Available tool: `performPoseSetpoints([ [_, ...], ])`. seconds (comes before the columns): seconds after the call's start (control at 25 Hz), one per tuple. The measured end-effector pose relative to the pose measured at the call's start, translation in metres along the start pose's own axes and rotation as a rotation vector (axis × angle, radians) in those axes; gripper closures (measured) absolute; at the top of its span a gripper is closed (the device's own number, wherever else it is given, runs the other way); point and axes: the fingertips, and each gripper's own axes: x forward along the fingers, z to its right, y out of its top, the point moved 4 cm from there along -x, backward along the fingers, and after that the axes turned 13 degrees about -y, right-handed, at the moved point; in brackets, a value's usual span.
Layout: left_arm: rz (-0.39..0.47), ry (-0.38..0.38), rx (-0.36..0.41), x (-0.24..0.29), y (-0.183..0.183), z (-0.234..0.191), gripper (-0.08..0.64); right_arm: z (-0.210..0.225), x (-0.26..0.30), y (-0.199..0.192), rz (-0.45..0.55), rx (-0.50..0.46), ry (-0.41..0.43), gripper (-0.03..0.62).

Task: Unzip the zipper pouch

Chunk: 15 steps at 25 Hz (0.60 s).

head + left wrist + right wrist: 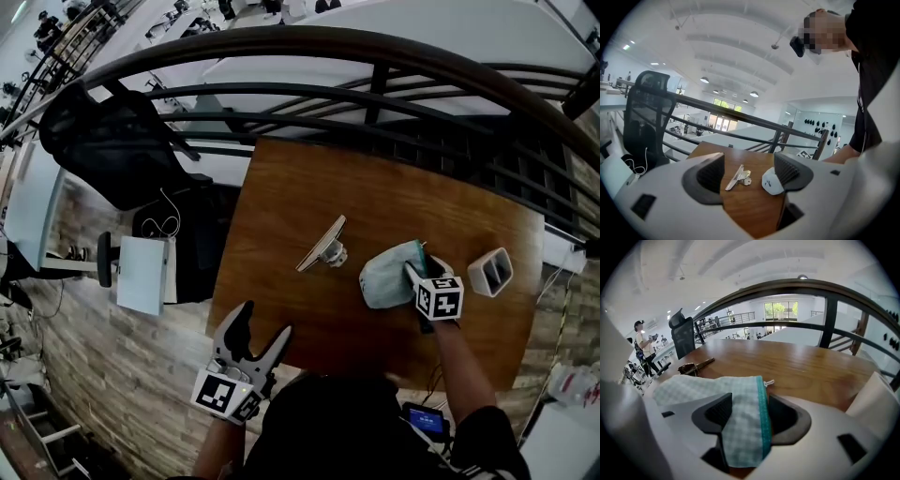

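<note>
The zipper pouch is pale green checked cloth with a teal zipper edge, lying on the right half of the wooden table. My right gripper is at its near right end. In the right gripper view the pouch fills the gap between the jaws, cloth against one pad and the teal edge against the other, so the right gripper is shut on it. The small white zipper pull sticks out just beyond the jaws. My left gripper hangs open and empty over the table's near left edge; from it the pouch shows far off.
A bunch of keys with a flat metal piece lies left of the pouch, mid-table. A small white box stands at the right edge. A dark railing runs behind the table. A black office chair stands at the far left.
</note>
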Motion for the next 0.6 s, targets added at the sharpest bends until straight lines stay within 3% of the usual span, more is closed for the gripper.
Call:
performPoseSetpoints([
  [0.16,0.006,0.009,-0.008,-0.005,-0.001,-0.004,0.236,-0.006,0.001,-0.004,-0.051,0.025,0.025,0.368],
  [0.32,0.018,-0.001,-0.014,-0.007,0.002,0.000,0.236,-0.015,-0.013,-0.007,-0.052,-0.063,0.014,0.526],
  [0.44,0.024,-0.019,0.000,-0.009,0.004,0.006,0.236,-0.020,-0.031,-0.005,0.002,-0.158,-0.023,0.550],
  [0.6,0.032,-0.057,0.013,0.000,0.006,0.008,0.236,-0.025,-0.053,0.009,0.100,-0.190,-0.022,0.551],
])
